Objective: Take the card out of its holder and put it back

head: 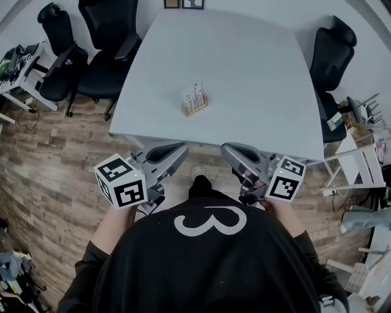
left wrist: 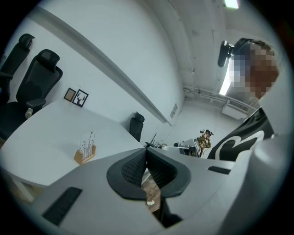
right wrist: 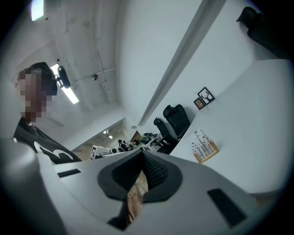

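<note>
A white printed card [head: 194, 95] stands upright in a small wooden holder [head: 196, 110] near the middle of the white table [head: 256, 73]. The card [left wrist: 87, 142] and holder [left wrist: 84, 155] also show at the left in the left gripper view, and the card [right wrist: 201, 141] in its holder [right wrist: 207, 152] at the right in the right gripper view. My left gripper [head: 182, 149] and right gripper [head: 226, 149] hang side by side in front of the table's near edge, close to my body and well short of the holder. Both are shut and hold nothing.
Black office chairs stand at the table's far left [head: 101, 58] and right [head: 333, 52]. Two small framed pictures [head: 183, 3] lean at the far wall. A white rack [head: 360, 165] and clutter sit at the right, a cluttered desk [head: 18, 67] at the left, over wood flooring [head: 55, 159].
</note>
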